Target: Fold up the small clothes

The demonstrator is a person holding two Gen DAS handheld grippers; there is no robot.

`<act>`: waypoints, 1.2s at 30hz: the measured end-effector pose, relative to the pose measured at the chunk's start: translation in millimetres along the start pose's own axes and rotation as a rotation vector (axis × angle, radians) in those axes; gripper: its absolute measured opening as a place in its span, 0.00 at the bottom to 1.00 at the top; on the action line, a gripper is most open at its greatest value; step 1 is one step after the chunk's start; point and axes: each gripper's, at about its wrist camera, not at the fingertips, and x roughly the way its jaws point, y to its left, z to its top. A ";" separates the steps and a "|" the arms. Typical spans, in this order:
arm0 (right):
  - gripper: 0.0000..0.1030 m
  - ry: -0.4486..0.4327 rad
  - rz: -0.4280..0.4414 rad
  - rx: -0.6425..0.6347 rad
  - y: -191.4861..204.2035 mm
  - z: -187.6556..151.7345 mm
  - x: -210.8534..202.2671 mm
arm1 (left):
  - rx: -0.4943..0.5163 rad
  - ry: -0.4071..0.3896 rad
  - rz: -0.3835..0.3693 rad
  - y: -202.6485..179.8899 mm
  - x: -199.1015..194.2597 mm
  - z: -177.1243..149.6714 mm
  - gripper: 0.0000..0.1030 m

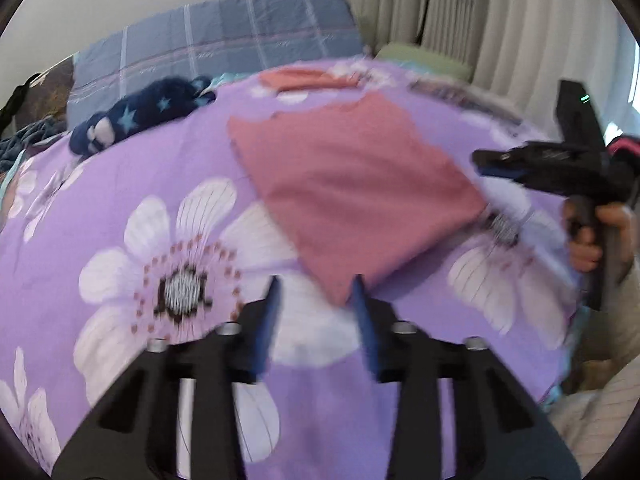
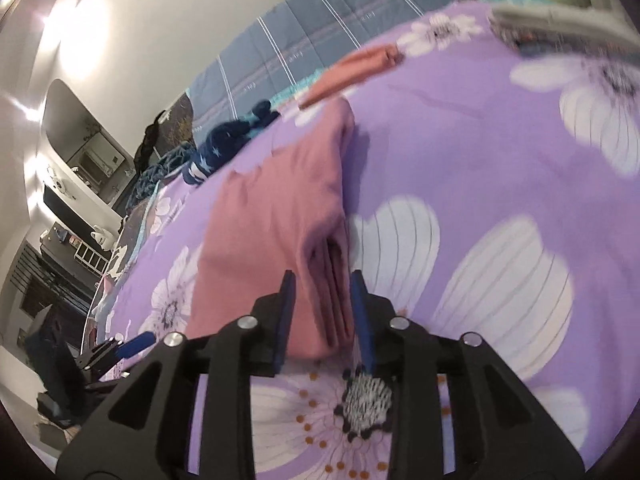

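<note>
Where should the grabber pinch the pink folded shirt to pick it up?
Probably at the near corner of the pink folded shirt, where the stacked layer edges show. Come in low from the near side so the right gripper takes every layer at once. Its jaws already stand either side of that edge, apparently not pressing it.

Black hand-held gripper (image 1: 316,292), blue pads, seemingly pale sleeve (image 1: 600,412).

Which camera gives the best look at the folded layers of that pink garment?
The right wrist view: the pink garment shows its stacked fold edges between the right gripper fingers. The left wrist view shows only its flat top, blurred.
</note>
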 end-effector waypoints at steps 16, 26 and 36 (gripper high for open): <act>0.45 0.103 -0.129 -0.055 -3.4 121.8 129.0 | -0.004 0.075 -0.031 -10.0 90.6 19.8 0.37; 0.07 -0.024 -0.071 -0.223 44.8 143.0 119.6 | -0.005 0.064 -0.035 -12.2 89.4 17.7 0.39; 0.13 0.075 -0.204 -0.219 -6.0 147.4 181.4 | 0.011 0.035 0.036 -21.7 77.0 13.3 0.41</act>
